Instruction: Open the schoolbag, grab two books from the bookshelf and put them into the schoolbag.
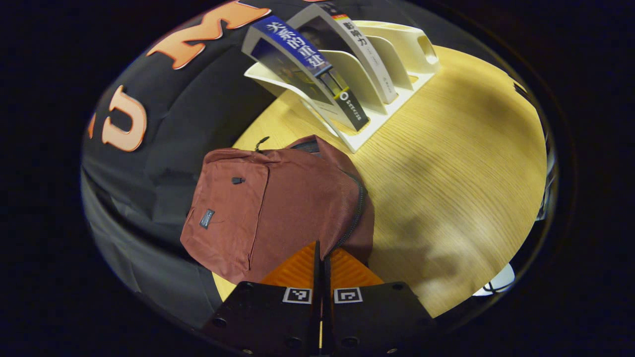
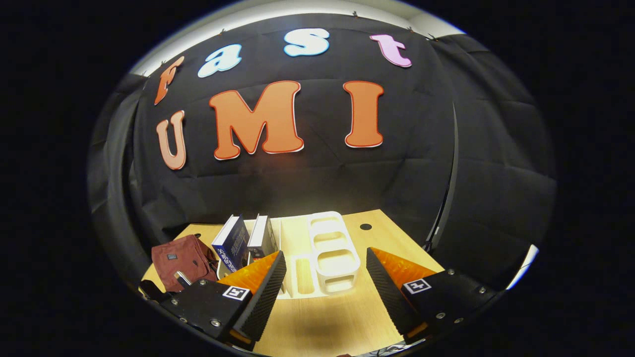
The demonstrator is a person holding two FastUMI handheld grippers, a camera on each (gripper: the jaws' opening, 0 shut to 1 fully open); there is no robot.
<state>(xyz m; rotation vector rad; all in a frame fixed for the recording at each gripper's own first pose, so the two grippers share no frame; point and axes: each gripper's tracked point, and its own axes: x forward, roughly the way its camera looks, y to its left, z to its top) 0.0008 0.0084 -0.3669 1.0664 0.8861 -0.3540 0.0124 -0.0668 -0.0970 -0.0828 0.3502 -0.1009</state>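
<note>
Left gripper [image 1: 321, 258]: fingers pressed together at the schoolbag [image 1: 270, 208] zipper edge (grip unclear).
Right gripper [image 2: 325, 282]: fingers wide, bookshelf [image 2: 330, 253] between them.

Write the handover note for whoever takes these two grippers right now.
Left gripper: shut, empty, at the zip edge of the dark red fabric schoolbag, gripping nothing I can confirm.
Right gripper: open, empty, facing the white slotted plastic bookshelf.
Schoolbag lies on the light wooden table, zip apparently closed.
Blue-covered book and white-spined book stand in the bookshelf.
Done: nothing.
Left: unzip bag, move both books in.
</note>
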